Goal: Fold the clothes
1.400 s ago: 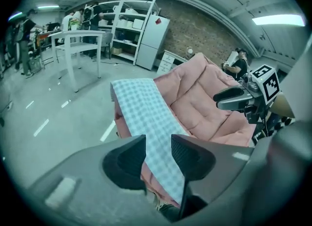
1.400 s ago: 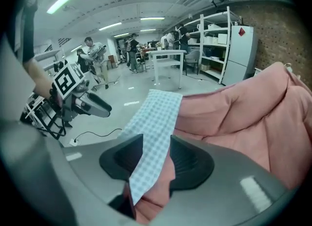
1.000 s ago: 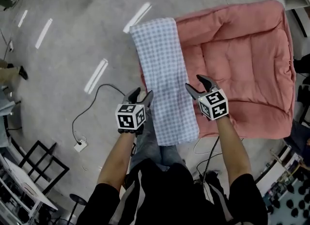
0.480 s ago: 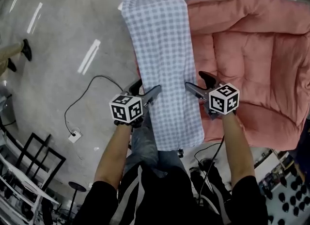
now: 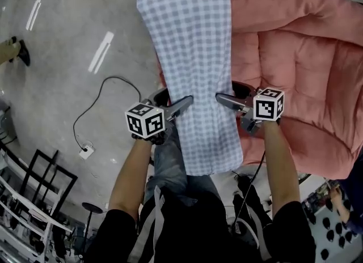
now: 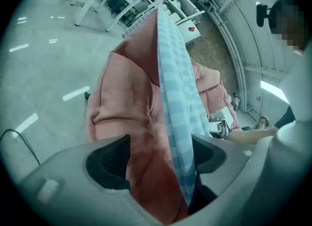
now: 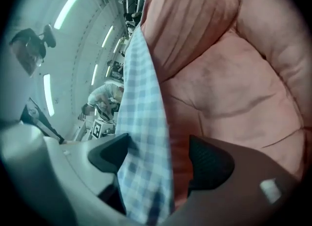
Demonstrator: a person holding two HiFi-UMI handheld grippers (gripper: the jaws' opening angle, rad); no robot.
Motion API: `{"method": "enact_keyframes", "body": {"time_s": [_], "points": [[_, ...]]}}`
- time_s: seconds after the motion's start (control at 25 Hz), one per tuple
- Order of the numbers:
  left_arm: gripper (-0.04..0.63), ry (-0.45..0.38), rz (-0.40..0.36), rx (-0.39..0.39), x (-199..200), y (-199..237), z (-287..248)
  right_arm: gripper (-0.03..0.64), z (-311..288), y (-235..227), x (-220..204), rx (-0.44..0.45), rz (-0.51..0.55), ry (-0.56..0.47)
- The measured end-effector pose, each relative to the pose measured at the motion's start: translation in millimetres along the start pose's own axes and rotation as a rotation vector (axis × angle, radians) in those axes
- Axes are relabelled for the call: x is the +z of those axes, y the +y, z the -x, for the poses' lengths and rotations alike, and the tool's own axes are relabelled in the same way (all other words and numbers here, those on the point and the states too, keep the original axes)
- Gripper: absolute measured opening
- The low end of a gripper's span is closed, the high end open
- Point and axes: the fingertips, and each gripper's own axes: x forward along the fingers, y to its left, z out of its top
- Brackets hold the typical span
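I hold a gripper in each hand, one at each long side of a checked cloth (image 5: pixel 193 46). The cloth is blue and white and folded into a long strip. It lies along the left part of a pink cushion (image 5: pixel 300 58) that sits on the floor (image 5: pixel 68 41), and its near end reaches past the cushion's near edge, towards my legs.

My left gripper (image 5: pixel 178 104) meets the strip's left edge. Its jaws have just been opening and now stand wide apart. In the left gripper view, the checked cloth (image 6: pixel 178 88) runs up between the jaws of the left gripper (image 6: pixel 161 157), close to the right-hand one, with the pink cushion (image 6: pixel 126 88) filling the rest of the gap. Neither pad presses on the fabric.

My right gripper (image 5: pixel 227 93) meets the strip's right edge, and its jaws have just been opening too and now stand wide apart. In the right gripper view, the checked cloth (image 7: pixel 139 88) hangs between the jaws of the right gripper (image 7: pixel 158 159), close against the left-hand one. The pink cushion (image 7: pixel 229 74) shows beside the other. The cloth is not pinched.

Both grippers point forward and slightly down, level with each other across the strip.
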Motion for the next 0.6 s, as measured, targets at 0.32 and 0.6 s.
{"method": "enact_keyframes", "body": {"time_s": [0.32, 0.6], "points": [[0.351, 0.004, 0.154, -0.269, -11, -24, 0, 0.373, -23, 38, -8, 0.239, -0.167, 0.005], [0.186, -0.069, 0.126, -0.445, 24, -147, 62, 0.25, 60, 162, 13, 0.496, -0.202, -0.017]]}}
